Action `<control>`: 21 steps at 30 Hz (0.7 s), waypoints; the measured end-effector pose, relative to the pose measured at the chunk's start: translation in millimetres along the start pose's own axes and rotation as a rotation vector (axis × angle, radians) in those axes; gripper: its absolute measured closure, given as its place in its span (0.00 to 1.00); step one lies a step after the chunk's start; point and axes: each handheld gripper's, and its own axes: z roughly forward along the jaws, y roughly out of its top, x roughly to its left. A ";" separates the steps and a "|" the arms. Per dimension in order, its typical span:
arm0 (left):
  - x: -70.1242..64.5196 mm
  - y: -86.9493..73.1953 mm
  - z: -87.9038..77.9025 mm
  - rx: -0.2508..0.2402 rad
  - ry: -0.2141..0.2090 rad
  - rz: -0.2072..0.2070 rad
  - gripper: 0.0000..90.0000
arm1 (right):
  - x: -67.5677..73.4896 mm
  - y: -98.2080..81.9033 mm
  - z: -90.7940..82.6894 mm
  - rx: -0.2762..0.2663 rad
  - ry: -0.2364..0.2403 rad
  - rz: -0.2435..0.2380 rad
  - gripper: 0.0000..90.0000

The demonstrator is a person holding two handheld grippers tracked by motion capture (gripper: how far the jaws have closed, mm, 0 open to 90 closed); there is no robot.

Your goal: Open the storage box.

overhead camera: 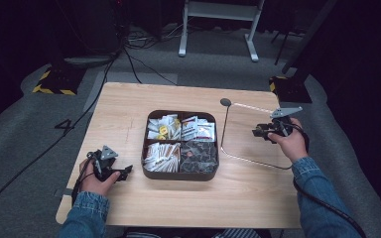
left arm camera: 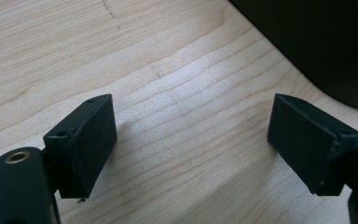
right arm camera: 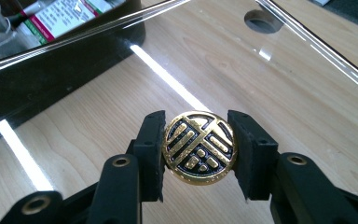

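Right claw (right arm camera: 198,148) grips a round black-and-gold knob (right arm camera: 199,148) between its two black pads, one pad at the knob's 9 o'clock and the other at its 3 o'clock. The knob seems to be the handle of the clear lid (right arm camera: 242,70) beneath it, which would explain the hold: it is the one raised part of a flat, slippery sheet. In the right claw's own view wood grain shows through the sheet and bright strips of light run across it. Seen from above, that lid (overhead camera: 250,134) lies flat at 3 o'clock of the box, just beside its wall, with the right claw (overhead camera: 264,132) over its 3 o'clock half. My guess is that it is parked there to leave the contents reachable.

Left claw (left arm camera: 191,140) is open and empty, pads wide apart with bare surface (left arm camera: 177,93) between them, resting low beside the box's dark wall. From above, this left claw (overhead camera: 124,172) sits at 9 o'clock of the box, probably idle or ready to steady it.

Farther off, the dark four-compartment box (overhead camera: 180,175) stands mid-surface, holding sachets (overhead camera: 198,128) in its far compartments, pale packets (overhead camera: 161,154) at near left and dark wrapped pieces (overhead camera: 198,154) at near right.
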 end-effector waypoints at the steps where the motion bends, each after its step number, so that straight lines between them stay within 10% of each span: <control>1: 0.1 0.0 0.0 0.000 0.000 0.001 0.18 | 0.0 -1.9 1.0 0.002 0.002 0.000 0.66; 21: 0.0 0.0 0.0 0.000 0.000 0.000 0.18 | 3.1 -39.7 24.9 0.070 0.012 0.015 0.66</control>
